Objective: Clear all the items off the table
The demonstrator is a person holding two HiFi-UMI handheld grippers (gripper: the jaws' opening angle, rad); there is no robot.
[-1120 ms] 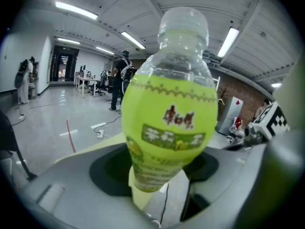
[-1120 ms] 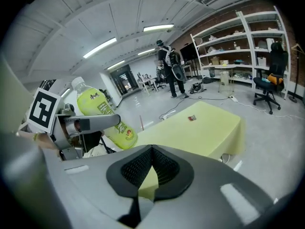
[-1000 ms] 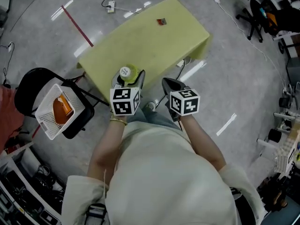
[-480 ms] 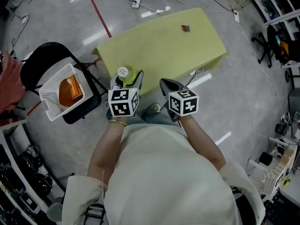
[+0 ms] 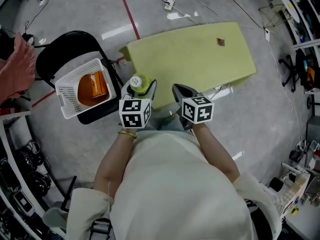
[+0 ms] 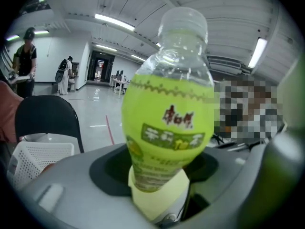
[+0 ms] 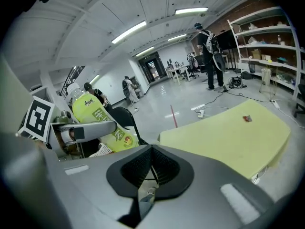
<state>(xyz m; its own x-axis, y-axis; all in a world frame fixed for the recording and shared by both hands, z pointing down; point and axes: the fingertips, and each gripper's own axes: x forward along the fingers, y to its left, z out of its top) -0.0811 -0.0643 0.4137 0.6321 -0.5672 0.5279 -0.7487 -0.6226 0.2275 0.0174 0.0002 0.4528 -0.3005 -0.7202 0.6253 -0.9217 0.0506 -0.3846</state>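
Note:
My left gripper [image 5: 141, 88] is shut on a green drink bottle [image 5: 137, 82] with a white cap; in the left gripper view the bottle [image 6: 164, 109] stands upright between the jaws and fills the middle. The bottle [image 7: 97, 118] also shows at the left of the right gripper view. My right gripper [image 5: 181, 91] is shut with nothing in it, its jaws closed together [image 7: 151, 162]. Both grippers hang near the front edge of the yellow-green table [image 5: 200, 59]. A small red item [image 5: 220, 42] lies on the table's far right part, also seen as the red item [image 7: 246, 118].
A white basket [image 5: 72, 81] holding an orange object [image 5: 93, 89] sits on a black chair [image 5: 60, 59] left of the table. A red floor line [image 5: 129, 11] and cables with a power strip [image 5: 169, 4] lie beyond. Shelves stand at the right [image 7: 267, 46]. People stand in the background.
Both grippers, the left one still holding the bottle, have swung left toward the chair and basket. The table has shifted right in the head view, and the basket is now closer to the left gripper.

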